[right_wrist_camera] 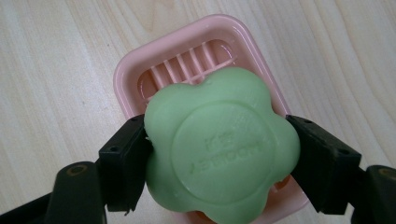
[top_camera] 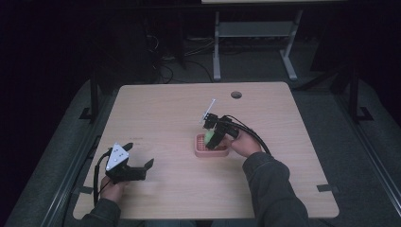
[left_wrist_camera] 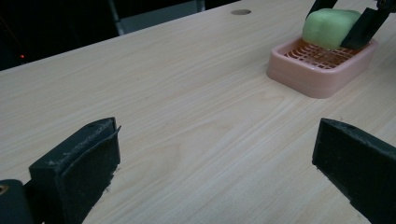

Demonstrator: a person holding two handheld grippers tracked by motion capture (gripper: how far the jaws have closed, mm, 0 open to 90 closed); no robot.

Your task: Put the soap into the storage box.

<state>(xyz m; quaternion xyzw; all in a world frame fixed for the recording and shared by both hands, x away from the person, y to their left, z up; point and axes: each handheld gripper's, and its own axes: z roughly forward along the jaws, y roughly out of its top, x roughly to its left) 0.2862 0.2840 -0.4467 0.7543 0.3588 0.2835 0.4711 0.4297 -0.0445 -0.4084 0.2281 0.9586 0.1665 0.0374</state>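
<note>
My right gripper (right_wrist_camera: 217,154) is pinching a green soap (right_wrist_camera: 219,149), one jaw pressed against each flank. The soap is pale green and flower-shaped, with rounded lobes around a raised round centre; letters are pressed into that centre, though they are too soft for me to read. It looks smooth and matte. Directly beyond it, under my jaws, sits a pink soap dish (right_wrist_camera: 187,46) with a slatted bottom and rounded corners; the soap seems to hang just above the slats, though I cannot tell whether it touches them. My left gripper (left_wrist_camera: 215,163) rests low over the bench (left_wrist_camera: 177,93), jaws spread wide with nothing between them, and the dish (left_wrist_camera: 317,77) lies ahead and to its right, well apart.
</note>
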